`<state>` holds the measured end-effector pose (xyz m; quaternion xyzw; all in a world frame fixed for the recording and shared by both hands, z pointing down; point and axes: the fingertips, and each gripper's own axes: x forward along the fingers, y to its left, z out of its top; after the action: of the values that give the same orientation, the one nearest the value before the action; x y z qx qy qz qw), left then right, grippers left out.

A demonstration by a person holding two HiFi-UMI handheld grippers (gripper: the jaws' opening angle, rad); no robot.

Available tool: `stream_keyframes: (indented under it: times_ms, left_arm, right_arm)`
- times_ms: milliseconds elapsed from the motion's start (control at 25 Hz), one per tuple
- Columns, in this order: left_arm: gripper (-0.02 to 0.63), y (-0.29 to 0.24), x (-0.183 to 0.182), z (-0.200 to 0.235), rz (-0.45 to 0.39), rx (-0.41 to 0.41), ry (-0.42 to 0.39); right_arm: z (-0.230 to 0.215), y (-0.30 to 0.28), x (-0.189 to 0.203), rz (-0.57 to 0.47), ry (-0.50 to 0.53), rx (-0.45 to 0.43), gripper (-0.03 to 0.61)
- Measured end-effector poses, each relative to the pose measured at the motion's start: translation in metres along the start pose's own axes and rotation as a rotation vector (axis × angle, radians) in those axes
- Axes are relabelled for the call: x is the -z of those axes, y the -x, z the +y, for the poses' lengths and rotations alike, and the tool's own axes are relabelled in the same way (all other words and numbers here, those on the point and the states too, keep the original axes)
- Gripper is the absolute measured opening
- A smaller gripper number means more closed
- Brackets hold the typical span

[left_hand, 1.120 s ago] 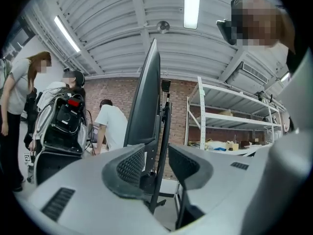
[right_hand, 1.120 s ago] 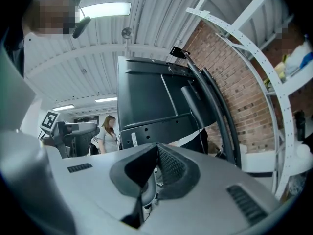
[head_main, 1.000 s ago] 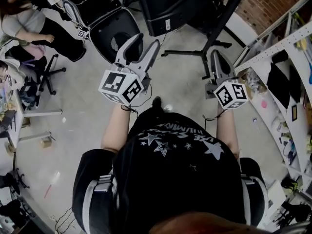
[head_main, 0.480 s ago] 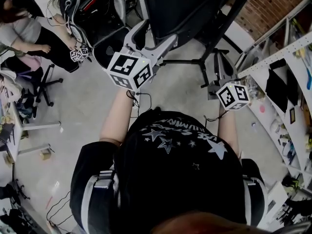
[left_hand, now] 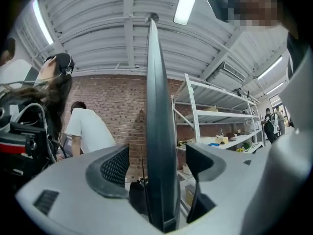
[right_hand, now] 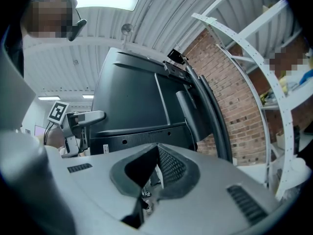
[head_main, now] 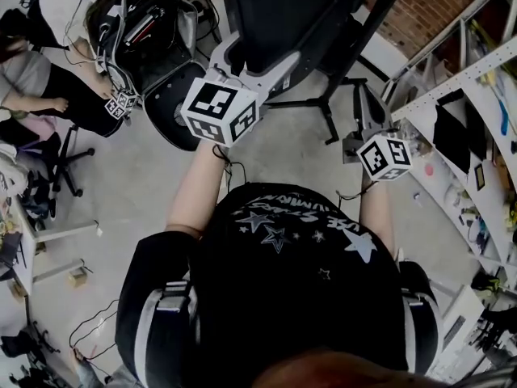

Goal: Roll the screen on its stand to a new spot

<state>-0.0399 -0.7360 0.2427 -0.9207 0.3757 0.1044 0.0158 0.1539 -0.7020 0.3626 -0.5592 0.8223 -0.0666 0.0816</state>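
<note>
The screen point(head_main: 283, 10) is a big black panel on a dark wheeled stand point(head_main: 323, 103), just ahead of me. My left gripper point(head_main: 254, 59) reaches up to its near side edge. In the left gripper view that edge point(left_hand: 156, 106) stands upright between the jaws, with a gap to each of the pads point(left_hand: 115, 165). Those jaws have just been opening and my left gripper point(left_hand: 156, 155) is open. My right gripper point(head_main: 361, 95) points at the stand's column, apart from it. In its own view my right gripper point(right_hand: 156, 148) is shut on nothing, facing the screen's back point(right_hand: 142, 102).
A dark office chair point(head_main: 182, 95) and a cart of cabled gear point(head_main: 149, 23) stand close on the left. People point(head_main: 40, 79) sit beyond them. White shelving point(head_main: 460, 95) lines the right side, and a brick wall point(head_main: 428, 6) is behind the screen.
My left gripper has risen and gone forward onto the screen's edge, with its jaws spread wider. My right gripper has moved a little forward toward the stand.
</note>
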Motion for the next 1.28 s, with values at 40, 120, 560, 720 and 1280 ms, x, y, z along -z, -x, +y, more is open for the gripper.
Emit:
stream_keyframes:
  times_ms: [40,120,560,720,1280]
  left_arm:
    - [0.391,0.001,-0.003,0.000,-0.004,0.003,-0.011]
    - [0.387,0.003,-0.010,0.000,-0.019,0.001,-0.009]
    - [0.218,-0.003,-0.006,-0.004,-0.038,-0.019,0.015]
    - [0.216,-0.003,-0.006,-0.005,-0.042,-0.044,0.018]
    - [0.213,0.003,-0.006,-0.028,-0.041,-0.089,0.022]
  right_arm:
    - [0.004,0.001,0.000,0.001,0.003,0.002,0.006]
    - [0.010,0.003,0.000,0.003,0.004,0.005,0.006]
    - [0.019,0.000,-0.003,-0.007,0.000,-0.017,0.006]
    - [0.022,-0.006,-0.010,0.005,0.005,-0.020,0.006]
    - [0.023,0.018,-0.017,0.002,-0.001,-0.059,0.006]
